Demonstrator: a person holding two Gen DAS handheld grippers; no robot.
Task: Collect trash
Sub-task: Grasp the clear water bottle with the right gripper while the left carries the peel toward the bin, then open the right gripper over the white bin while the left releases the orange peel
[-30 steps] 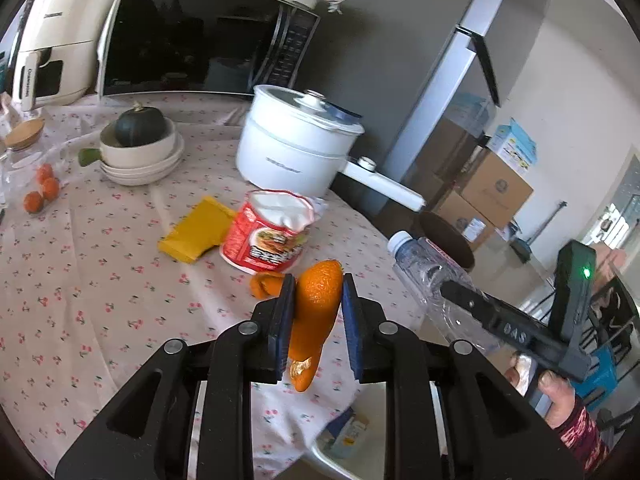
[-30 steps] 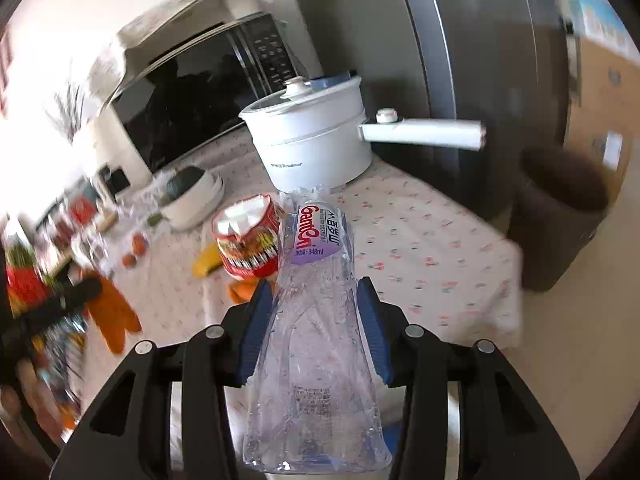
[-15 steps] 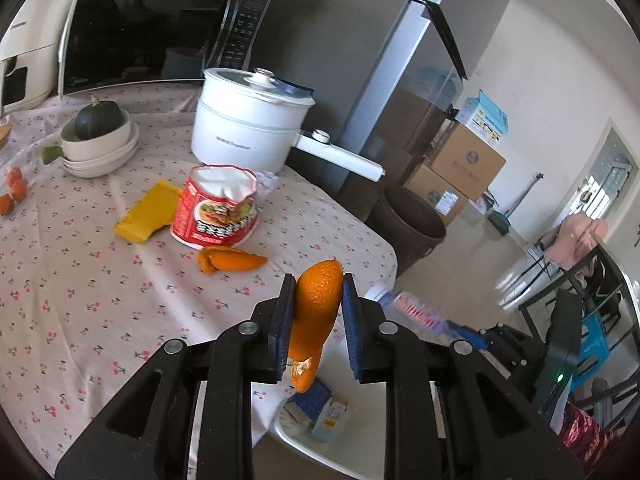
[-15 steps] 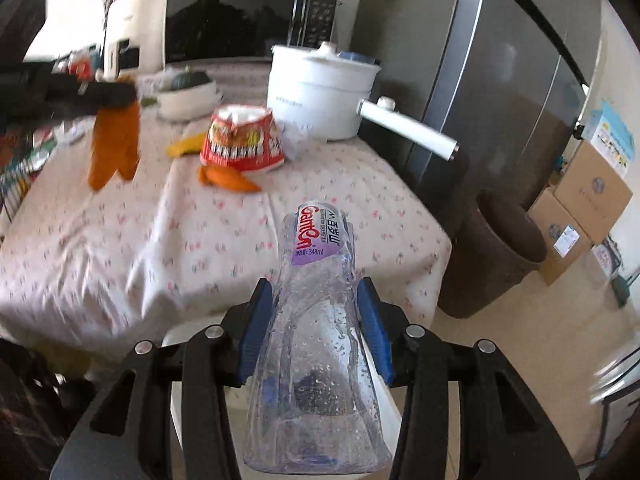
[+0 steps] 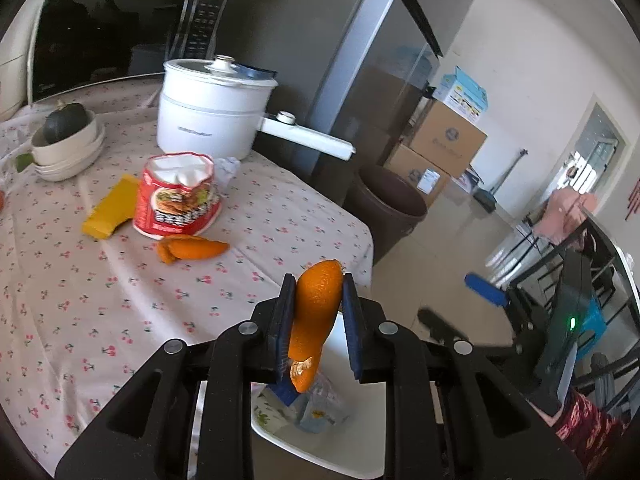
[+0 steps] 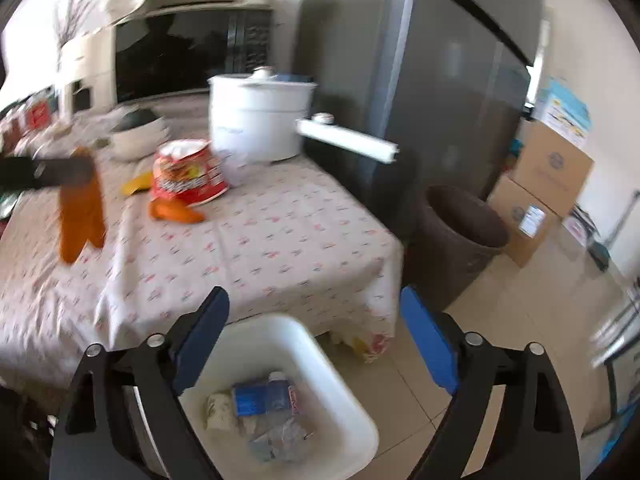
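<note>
My left gripper (image 5: 316, 312) is shut on an orange peel (image 5: 314, 316) and holds it over the table's near corner, above the white bin (image 5: 320, 444). My right gripper (image 6: 314, 336) is open and empty above the white bin (image 6: 344, 376). A clear plastic bottle (image 6: 276, 420) lies in the bin with other scraps. On the flowered tablecloth (image 5: 80, 288) lie a second orange peel (image 5: 192, 249), a red instant-noodle cup (image 5: 178, 196) and a yellow wrapper (image 5: 112, 212). The peel in the left gripper also shows in the right wrist view (image 6: 80, 220).
A white electric pot (image 5: 212, 112) with a long handle stands at the table's far side, before a microwave (image 5: 104, 32). Stacked bowls with a dark squash (image 5: 66, 136) sit at the left. A brown waste bin (image 6: 460, 240), a fridge and cardboard boxes (image 6: 548, 176) stand at the right.
My right gripper has opened and let go of the plastic bottle, which now lies in the white bin. My left gripper has moved nearer the table's corner, still holding the peel.
</note>
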